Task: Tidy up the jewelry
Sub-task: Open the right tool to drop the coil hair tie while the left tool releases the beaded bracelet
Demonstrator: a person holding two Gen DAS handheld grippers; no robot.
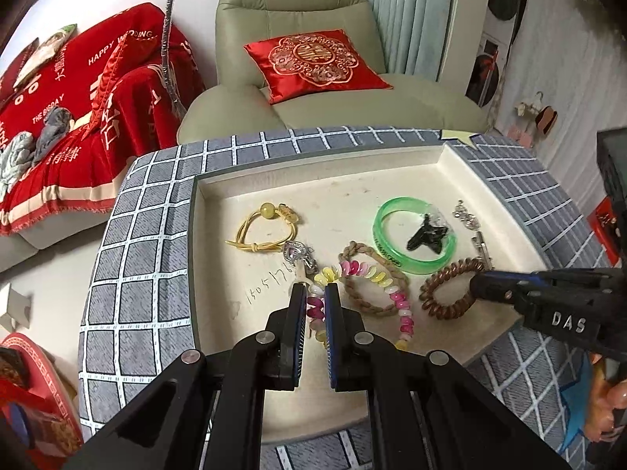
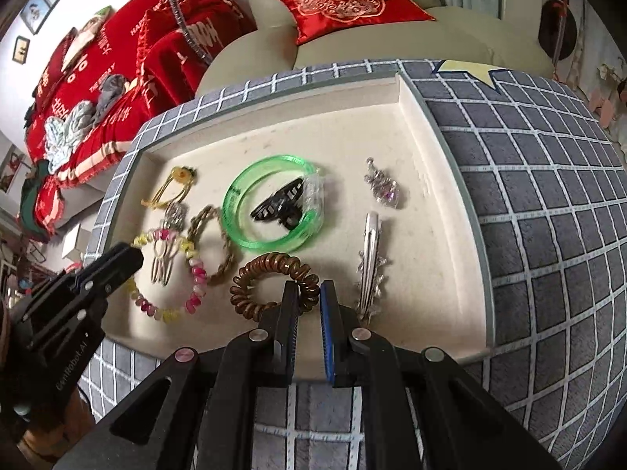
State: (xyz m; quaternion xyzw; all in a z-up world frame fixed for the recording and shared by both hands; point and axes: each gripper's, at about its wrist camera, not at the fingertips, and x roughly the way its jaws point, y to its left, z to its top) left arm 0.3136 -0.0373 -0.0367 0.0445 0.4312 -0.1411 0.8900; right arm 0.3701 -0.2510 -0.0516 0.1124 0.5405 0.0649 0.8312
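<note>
— Cream felt lines the tray (image 1: 450, 164), and nearly all the jewelry lies loose on it. How far along is this?

— Early, I'd judge. Nothing looks sorted: the green bangle (image 2: 270, 203) rings a black claw clip (image 2: 280, 205), the yellow cord bracelet (image 1: 266, 229) sits at the far left, and a silver comb (image 2: 166, 243) overlaps the bead bracelet (image 1: 372, 293).

— What are the grippers doing?

— The left gripper (image 1: 315, 293) has its jaws narrow, straddling the near-left stretch of the bead bracelet; beads show between the pads, though I cannot tell if they are pinched. The right gripper (image 2: 307, 293) is also narrow, with the coil hair tie (image 2: 272, 286) edge between its fingers, apparently gripped or about to be.

— And the rest?

— A braided band (image 1: 376, 278) lies tangled under the beads, touching the bangle. A long silver clip (image 2: 370, 258) and a crystal charm (image 2: 382, 186) sit apart on the right. No divider or separate box shows, so everything remains to be untangled and laid out.
</note>
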